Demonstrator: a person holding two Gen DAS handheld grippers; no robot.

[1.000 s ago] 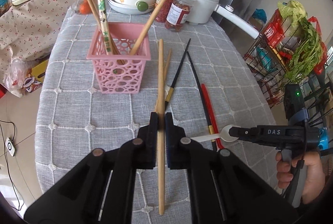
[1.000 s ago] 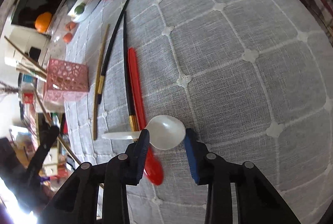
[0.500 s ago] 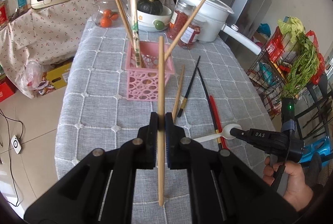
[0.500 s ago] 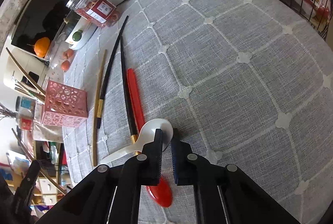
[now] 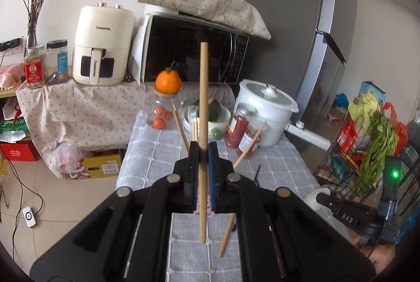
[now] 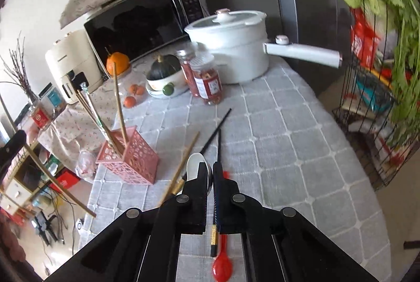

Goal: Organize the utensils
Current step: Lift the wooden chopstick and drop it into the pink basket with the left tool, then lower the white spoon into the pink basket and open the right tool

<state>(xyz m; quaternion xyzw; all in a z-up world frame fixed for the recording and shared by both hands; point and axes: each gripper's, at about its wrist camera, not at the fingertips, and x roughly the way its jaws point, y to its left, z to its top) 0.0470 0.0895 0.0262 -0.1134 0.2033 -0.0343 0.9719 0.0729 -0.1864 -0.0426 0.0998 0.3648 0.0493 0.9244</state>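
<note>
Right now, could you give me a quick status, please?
Left gripper shut on wooden chopstick. Right gripper shut on white spoon. Pink basket unobstructed.

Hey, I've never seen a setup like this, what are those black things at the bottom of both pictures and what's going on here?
No robot here: a person holds a pair of black tongs in each hand, with a wide-angle camera on each pair looking forward along its fingers. One picture is from the left tongs, which are shut on a wooden chopstick held upright. The other is from the right tongs, shut on a white spoon. On the grey checked tablecloth stands a pink basket with chopsticks in it. Beside it lie black chopsticks, another wooden chopstick and a red spoon.
</note>
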